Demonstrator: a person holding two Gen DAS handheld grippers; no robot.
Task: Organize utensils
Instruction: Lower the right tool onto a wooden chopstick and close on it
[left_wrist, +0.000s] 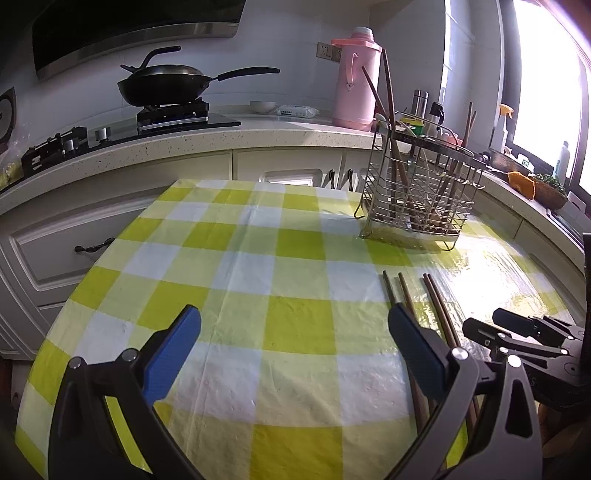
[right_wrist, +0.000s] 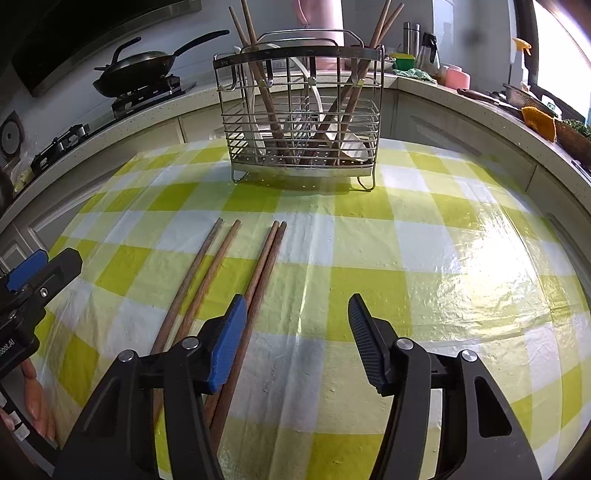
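Several brown wooden chopsticks (right_wrist: 207, 280) lie side by side on the yellow-and-white checked tablecloth (right_wrist: 369, 236), tips toward a wire utensil basket (right_wrist: 295, 54). The basket stands at the table's far side and holds more chopsticks and white spoons. My right gripper (right_wrist: 297, 299) is open low over the cloth. Its left finger (right_wrist: 229, 332) overlaps the rightmost pair of chopsticks, and only bare cloth shows between the jaws. My left gripper (left_wrist: 293, 310) is open over bare cloth, with the chopsticks (left_wrist: 436, 306) just right of its right finger. The basket (left_wrist: 406, 221) is far right there.
A kitchen counter (left_wrist: 221, 140) curves behind the table, with a black wok (left_wrist: 166, 85) on the stove and a pink thermos (left_wrist: 356, 77). Bottles and a wicker basket (left_wrist: 550, 192) sit by the bright window. A person's hand (right_wrist: 37, 398) shows at the lower left.
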